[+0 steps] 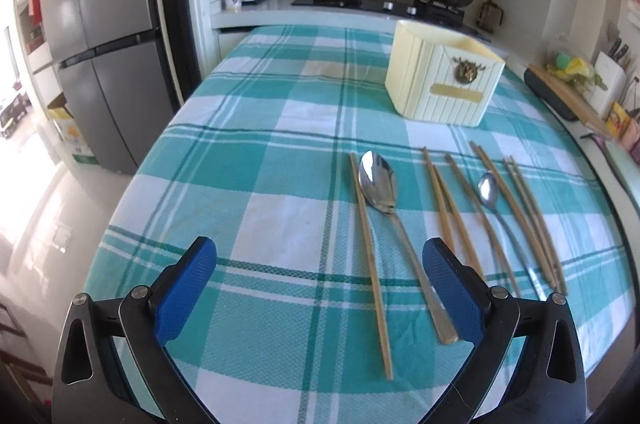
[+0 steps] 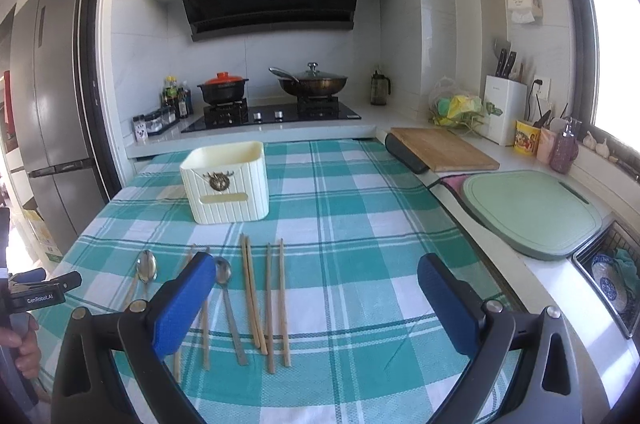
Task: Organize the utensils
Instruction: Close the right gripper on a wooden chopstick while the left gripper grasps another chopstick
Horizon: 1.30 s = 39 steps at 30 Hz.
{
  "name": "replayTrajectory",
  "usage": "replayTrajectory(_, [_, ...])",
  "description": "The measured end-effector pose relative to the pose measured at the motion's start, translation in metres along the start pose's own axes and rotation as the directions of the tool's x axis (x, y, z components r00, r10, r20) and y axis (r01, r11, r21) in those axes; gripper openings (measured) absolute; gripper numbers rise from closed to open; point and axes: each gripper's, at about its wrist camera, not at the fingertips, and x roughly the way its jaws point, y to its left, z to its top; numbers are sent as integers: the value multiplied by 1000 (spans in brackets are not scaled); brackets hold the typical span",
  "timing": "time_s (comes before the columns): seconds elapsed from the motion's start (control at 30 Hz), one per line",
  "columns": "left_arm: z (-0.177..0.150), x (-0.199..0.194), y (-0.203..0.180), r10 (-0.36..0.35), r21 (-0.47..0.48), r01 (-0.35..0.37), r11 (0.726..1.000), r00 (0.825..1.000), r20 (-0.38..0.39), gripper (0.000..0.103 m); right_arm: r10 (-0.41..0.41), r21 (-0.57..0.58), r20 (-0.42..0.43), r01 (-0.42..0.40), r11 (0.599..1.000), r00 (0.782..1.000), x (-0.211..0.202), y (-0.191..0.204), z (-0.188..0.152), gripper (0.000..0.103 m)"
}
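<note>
Several wooden chopsticks [image 1: 370, 264] and two metal spoons lie side by side on the teal checked tablecloth [image 1: 256, 160]. The large spoon [image 1: 378, 186] is at the left, the small spoon [image 1: 489, 190] among the chopsticks at the right. A cream utensil box [image 1: 442, 76] stands behind them, open at the top. My left gripper [image 1: 320, 284] is open and empty, above the cloth just left of the single chopstick. My right gripper [image 2: 314, 288] is open and empty over the chopsticks [image 2: 266, 300], spoons [image 2: 223, 272] and box [image 2: 226, 182].
A stove with a black pot [image 2: 222, 90] and a wok [image 2: 312, 84] stands behind the table. A wooden board [image 2: 440, 148], a green board [image 2: 528, 210] and a sink with dishes [image 2: 612, 284] lie at the right. A fridge [image 1: 104, 36] stands at the left.
</note>
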Motion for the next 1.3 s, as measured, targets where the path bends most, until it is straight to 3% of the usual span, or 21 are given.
replayTrajectory(0.17, [1, 37, -3, 26, 38, -24, 999, 998, -53, 102, 14, -49, -156, -22, 999, 988, 59, -9, -18, 103])
replayTrajectory(0.37, [3, 63, -9, 42, 70, -36, 997, 995, -88, 102, 78, -57, -329, -103, 993, 941, 125, -4, -40, 102])
replayTrajectory(0.7, [1, 89, -10, 99, 104, -86, 991, 987, -127, 102, 93, -106, -436, -154, 982, 895, 179, 17, -48, 101])
replayTrajectory(0.73, [1, 91, -8, 92, 97, -80, 992, 987, -129, 102, 94, -110, -444, -159, 981, 891, 183, 17, -48, 97])
replayTrajectory(0.8, [3, 93, -7, 83, 87, -71, 994, 988, -133, 102, 95, -116, -469, -168, 979, 878, 193, 19, -49, 79])
replayTrajectory(0.87, [5, 95, -5, 75, 86, -64, 994, 988, -138, 103, 99, -114, -493, -177, 978, 865, 201, 20, -51, 69])
replayTrajectory(0.93, [6, 97, -4, 64, 80, -53, 995, 988, -140, 100, 98, -135, -484, -185, 973, 870, 203, 23, -49, 65])
replayTrajectory(1.03, [9, 97, -5, 34, 63, -25, 998, 989, -143, 85, 125, -153, -477, -222, 963, 870, 207, 32, -45, 44])
replayTrajectory(1.1, [11, 96, -9, 24, 77, -13, 997, 991, -133, 61, 128, -153, -469, -224, 963, 874, 210, 35, -43, 32])
replayTrajectory(1.13, [12, 96, -11, 11, 83, 0, 997, 991, -131, 54, 126, -149, -466, -218, 965, 876, 212, 34, -42, 30])
replayTrajectory(1.2, [11, 95, -13, 8, 102, 5, 995, 992, -126, 25, 122, -135, -464, -206, 969, 878, 213, 31, -41, 19])
replayTrajectory(1.3, [10, 93, -10, 5, 115, 9, 993, 992, -127, 13, 107, -116, -468, -181, 976, 877, 212, 22, -41, 15])
